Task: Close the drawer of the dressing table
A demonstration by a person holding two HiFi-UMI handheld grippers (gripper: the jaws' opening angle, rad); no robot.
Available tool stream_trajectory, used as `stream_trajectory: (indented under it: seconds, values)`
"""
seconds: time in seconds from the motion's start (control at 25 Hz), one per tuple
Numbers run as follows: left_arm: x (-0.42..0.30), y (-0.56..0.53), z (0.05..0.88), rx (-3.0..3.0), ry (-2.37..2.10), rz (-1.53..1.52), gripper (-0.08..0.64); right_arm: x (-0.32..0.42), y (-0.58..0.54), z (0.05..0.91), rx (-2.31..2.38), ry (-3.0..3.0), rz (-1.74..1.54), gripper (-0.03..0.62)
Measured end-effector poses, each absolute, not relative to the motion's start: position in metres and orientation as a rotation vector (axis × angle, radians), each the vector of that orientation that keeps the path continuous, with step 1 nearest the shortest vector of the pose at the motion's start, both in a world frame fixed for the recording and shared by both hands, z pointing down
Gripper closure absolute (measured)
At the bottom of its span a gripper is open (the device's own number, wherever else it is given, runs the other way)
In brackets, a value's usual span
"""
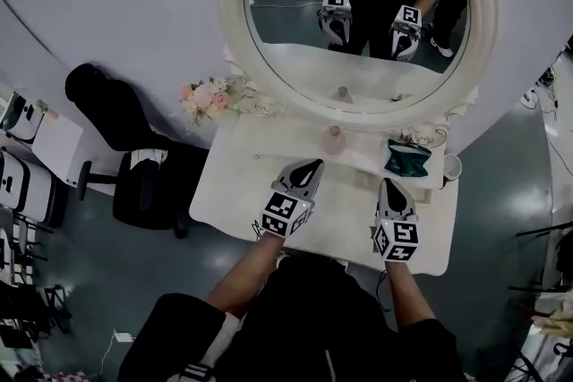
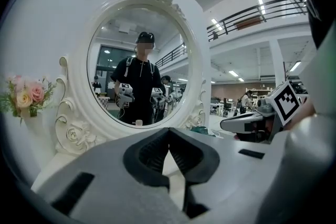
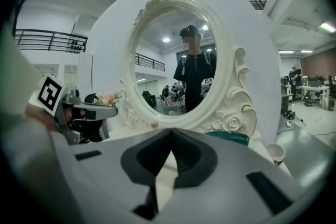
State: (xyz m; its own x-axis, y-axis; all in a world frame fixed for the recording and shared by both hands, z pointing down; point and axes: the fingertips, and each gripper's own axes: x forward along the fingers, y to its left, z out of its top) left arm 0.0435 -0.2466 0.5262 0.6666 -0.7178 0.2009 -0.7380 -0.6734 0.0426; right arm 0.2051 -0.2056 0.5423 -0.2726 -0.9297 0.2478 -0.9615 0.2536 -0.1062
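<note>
The white dressing table (image 1: 235, 183) stands under a big oval mirror (image 1: 358, 58). Both grippers hover over the tabletop and point toward the mirror. My left gripper (image 1: 315, 164) is over the middle of the top, jaws shut with nothing between them (image 2: 168, 131). To its right, my right gripper (image 1: 390, 183) is also shut and empty (image 3: 171, 131). Each gripper shows in the other's view: the right gripper (image 2: 231, 123) and the left gripper (image 3: 111, 110). The drawer front is hidden below my arms and torso at the table's near edge.
A small bottle (image 1: 335, 140), a green pouch (image 1: 407, 158) and a white cup (image 1: 451, 166) sit at the back of the tabletop. Pink flowers (image 1: 208, 96) are at the back left corner. A black chair (image 1: 134, 148) stands left of the table.
</note>
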Motion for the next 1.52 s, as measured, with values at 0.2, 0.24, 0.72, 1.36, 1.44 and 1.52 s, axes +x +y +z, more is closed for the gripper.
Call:
stream_trajectory:
  seconds: [0.2, 0.24, 0.72, 1.36, 1.44, 1.52]
  values:
    - [0.054, -0.246, 0.527, 2.759, -1.198, 0.248, 0.557, 0.216, -0.207, 0.545, 1.822, -2.361, 0.354, 0.591]
    - [0.055, -0.247, 0.527, 2.764, -1.19, 0.251, 0.557, 0.217, -0.208, 0.546, 1.831, -2.355, 0.356, 0.591]
    - [0.058, -0.251, 0.547, 2.765, -1.088, 0.277, 0.557, 0.236, -0.203, 0.564, 1.926, -2.245, 0.386, 0.591]
    - [0.073, -0.239, 0.567, 2.748, -0.996, 0.313, 0.557, 0.295, -0.13, 0.687, 1.985, -1.89, 0.675, 0.58]
    - [0.073, -0.237, 0.568, 2.746, -0.995, 0.321, 0.557, 0.307, -0.127, 0.693, 2.01, -1.852, 0.711, 0.524]
    - [0.071, -0.236, 0.569, 2.745, -1.002, 0.328, 0.557, 0.316, -0.124, 0.699, 2.018, -1.835, 0.733, 0.495]
